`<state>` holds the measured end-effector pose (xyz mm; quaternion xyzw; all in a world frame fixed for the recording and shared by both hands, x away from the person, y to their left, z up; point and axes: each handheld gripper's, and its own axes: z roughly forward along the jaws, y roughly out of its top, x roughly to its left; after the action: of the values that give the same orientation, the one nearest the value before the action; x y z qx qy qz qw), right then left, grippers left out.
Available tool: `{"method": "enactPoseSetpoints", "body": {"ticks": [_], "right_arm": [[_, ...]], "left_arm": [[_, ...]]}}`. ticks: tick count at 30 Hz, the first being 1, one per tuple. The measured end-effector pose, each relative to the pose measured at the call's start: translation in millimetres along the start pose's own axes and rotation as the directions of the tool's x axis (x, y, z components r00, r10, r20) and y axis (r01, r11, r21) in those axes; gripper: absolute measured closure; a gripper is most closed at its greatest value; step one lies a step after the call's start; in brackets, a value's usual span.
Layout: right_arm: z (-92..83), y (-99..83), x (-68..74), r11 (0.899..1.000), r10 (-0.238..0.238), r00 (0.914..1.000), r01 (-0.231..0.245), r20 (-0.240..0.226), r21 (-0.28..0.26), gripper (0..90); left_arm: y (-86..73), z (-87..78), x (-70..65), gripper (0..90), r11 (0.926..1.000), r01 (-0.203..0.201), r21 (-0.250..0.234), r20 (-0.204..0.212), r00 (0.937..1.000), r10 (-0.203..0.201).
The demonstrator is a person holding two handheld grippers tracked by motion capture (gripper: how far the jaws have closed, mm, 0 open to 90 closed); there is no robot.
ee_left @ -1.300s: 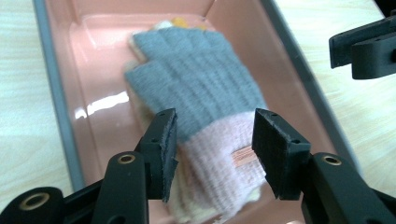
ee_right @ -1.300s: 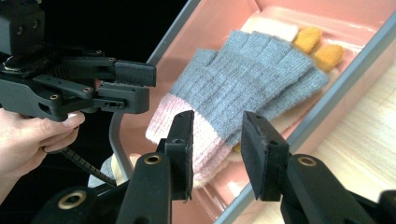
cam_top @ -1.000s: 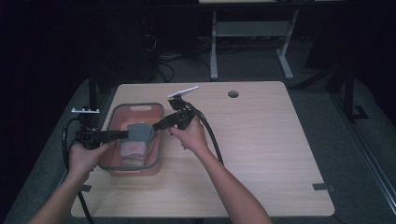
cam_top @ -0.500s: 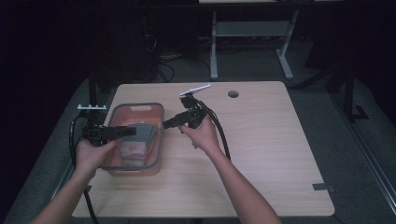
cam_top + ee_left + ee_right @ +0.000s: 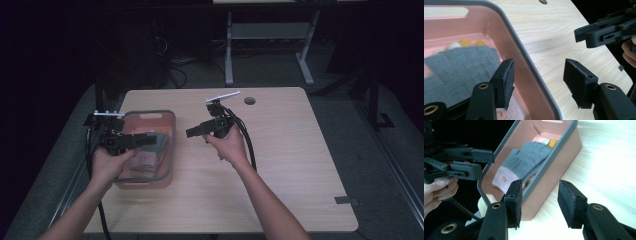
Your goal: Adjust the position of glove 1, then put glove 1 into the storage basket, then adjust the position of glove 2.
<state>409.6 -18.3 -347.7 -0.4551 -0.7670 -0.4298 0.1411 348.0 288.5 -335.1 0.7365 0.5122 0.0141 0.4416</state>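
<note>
A pink bin [image 5: 170, 150] with a grey rim stands on the left part of the wooden table. A grey knitted glove [image 5: 529, 162] with a pink cuff lies inside it, over some yellow and white items [image 5: 464, 43]. My left gripper [image 5: 148, 139] is open above the bin's right half, and in the left gripper view its jaws [image 5: 541, 83] straddle the bin's rim [image 5: 524, 55] with nothing between them. My right gripper [image 5: 193, 132] is open and empty over bare table just right of the bin; its own view [image 5: 540, 205] looks at the bin's outer wall [image 5: 564, 162].
The table [image 5: 290, 170] stretches wide to the right and front of the bin. A small round hole [image 5: 250, 100] sits near its far edge. The left edge lies close beside the bin. Dark floor and a desk frame lie beyond.
The two grippers were close together over the glove in the bin. They have drawn apart, the right one out over the table and the left one back toward the left. The glove stays in the bin.
</note>
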Motion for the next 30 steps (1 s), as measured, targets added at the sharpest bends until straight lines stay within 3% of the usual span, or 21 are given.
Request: {"method": "enactPoseSetpoints", "body": {"ticks": [9, 30], "right_arm": [[-15.3, -10.7, -8.2, 1.000, 0.020, 0.9997, -0.020, 0.012, -0.017, 54.0], [-52.6, -34.4, -35.4, 0.995, 0.075, 0.9966, -0.073, 0.034, -0.061, 52.7]], "left_arm": [[3.3, 9.0, -12.1, 40.1, 0.9998, -0.014, -0.011, 0.043, 0.9990, 0.015], [7.7, 28.8, -39.2, 36.8, 0.9976, -0.067, 0.016, 0.086, 0.9942, 0.065]]}}
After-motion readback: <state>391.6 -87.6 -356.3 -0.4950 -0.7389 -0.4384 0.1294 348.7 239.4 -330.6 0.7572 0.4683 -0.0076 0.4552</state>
